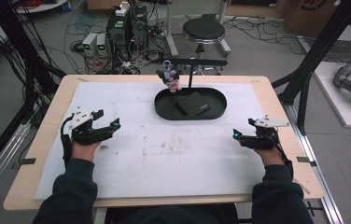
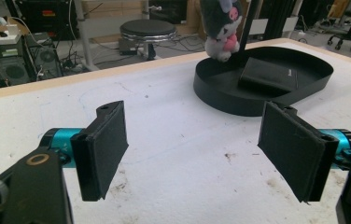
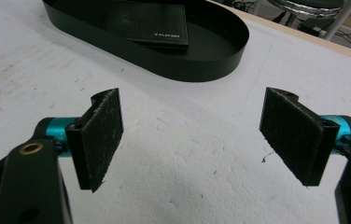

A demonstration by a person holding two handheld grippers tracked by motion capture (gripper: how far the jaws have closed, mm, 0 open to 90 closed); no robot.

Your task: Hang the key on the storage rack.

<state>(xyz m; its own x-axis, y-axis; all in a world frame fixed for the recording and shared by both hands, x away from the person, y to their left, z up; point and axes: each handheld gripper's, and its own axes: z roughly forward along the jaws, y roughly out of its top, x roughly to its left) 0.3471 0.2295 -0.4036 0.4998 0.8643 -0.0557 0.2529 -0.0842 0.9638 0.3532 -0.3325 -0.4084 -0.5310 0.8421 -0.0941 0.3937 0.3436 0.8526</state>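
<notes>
I've got both tongs, left (image 1: 111, 125) and right (image 1: 242, 134), gaping wide and empty over the tabletop (image 1: 164, 154), flanking the tray (image 1: 164, 111) with its wallet (image 1: 192, 103), ready to reach.

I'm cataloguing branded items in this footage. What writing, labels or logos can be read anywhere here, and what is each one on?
Pale lettering on a corner of the black wallet in the oval black tray: a short brand mark, too blurred to read with certainty.
Red label on a dark box on the floor behind the table: too small to read.
Nothing else legible.
</notes>
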